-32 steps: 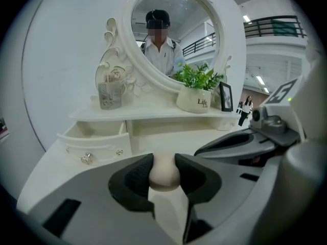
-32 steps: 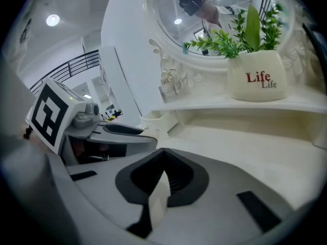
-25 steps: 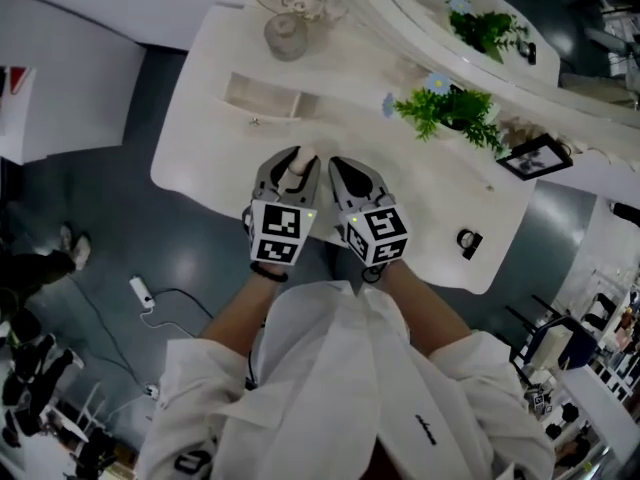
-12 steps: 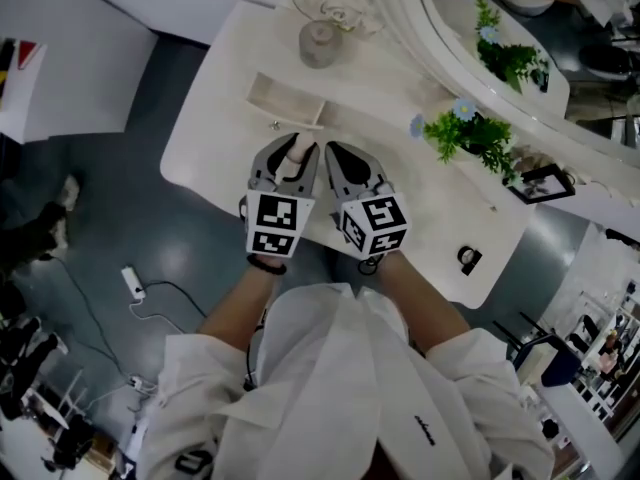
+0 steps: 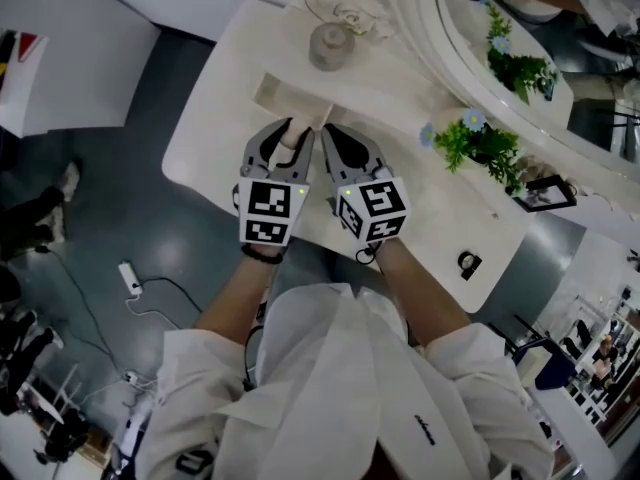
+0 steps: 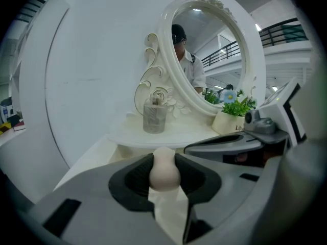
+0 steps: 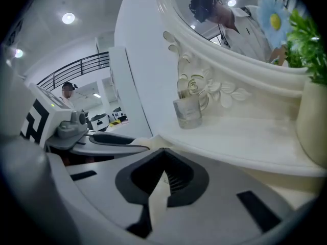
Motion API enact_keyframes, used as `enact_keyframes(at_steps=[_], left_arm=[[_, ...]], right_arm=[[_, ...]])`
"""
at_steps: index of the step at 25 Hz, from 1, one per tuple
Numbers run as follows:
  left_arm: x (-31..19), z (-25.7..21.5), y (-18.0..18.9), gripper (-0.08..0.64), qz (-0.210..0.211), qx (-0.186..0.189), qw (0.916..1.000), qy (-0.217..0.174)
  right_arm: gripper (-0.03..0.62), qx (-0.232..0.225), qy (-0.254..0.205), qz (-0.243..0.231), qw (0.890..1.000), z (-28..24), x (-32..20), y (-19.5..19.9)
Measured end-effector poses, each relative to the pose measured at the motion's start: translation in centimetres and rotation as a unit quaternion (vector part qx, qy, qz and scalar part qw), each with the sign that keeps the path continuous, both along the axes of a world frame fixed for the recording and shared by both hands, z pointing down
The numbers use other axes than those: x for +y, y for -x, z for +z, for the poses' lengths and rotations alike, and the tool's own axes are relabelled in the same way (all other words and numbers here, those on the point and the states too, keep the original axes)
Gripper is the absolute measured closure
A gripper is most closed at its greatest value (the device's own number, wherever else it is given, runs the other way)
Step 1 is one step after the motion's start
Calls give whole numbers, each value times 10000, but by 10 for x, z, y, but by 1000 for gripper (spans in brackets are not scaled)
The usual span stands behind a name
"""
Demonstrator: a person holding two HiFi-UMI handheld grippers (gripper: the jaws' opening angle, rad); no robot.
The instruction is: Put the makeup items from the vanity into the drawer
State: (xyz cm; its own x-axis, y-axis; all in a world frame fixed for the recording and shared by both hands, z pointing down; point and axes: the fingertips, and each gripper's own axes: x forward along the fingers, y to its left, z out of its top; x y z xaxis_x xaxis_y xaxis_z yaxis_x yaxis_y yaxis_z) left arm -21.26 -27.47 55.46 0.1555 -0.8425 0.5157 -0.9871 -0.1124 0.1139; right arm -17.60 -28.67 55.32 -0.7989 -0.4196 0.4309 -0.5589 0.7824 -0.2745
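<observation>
White tabletop [image 5: 430, 208], drawer [image 5: 285, 95] pulled out: our left tool [image 5: 288, 133] pinches a sponge [image 6: 164, 171], not yet stowed; right tool [image 7: 162, 172] pressed together.

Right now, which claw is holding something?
The left gripper: its jaws pinch a beige makeup sponge. The right gripper beside it is shut on nothing.

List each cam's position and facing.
Head view: on the head, steeply down at the vanity; forearms, shirt, left tool, right tool show.
Left gripper view: on left tool, facing the mirror; its jaws pinch a makeup sponge.
Right gripper view: on right tool, facing the mirror; jaws shut, empty.
Shared: both gripper views see the glass jar.
</observation>
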Motion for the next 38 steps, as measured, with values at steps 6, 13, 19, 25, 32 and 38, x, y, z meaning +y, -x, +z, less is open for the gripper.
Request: enact_keyframes(at_steps=[6, 13, 19, 25, 32, 38], left_arm=[[-16, 4, 7, 417, -73, 23, 10000, -27], [-32, 14, 17, 417, -264, 66, 9996, 2], [-43, 22, 17, 417, -298, 82, 9995, 83], [-44, 33, 16, 417, -279, -28, 9992, 283], [-43, 35, 10, 396, 15, -90, 9985, 541], [-43, 30, 8, 330, 71, -54, 9994, 329]], right_arm=[[575, 34, -105, -81, 9999, 2, -15, 15], [575, 92, -139, -155, 9997, 9, -18, 22], [575, 137, -89, -128, 9998, 14, -18, 17], [575, 120, -66, -86, 9999, 15, -19, 12], [575, 119, -43, -58, 9999, 15, -17, 6], [575, 134, -37, -10, 9999, 17, -15, -1]])
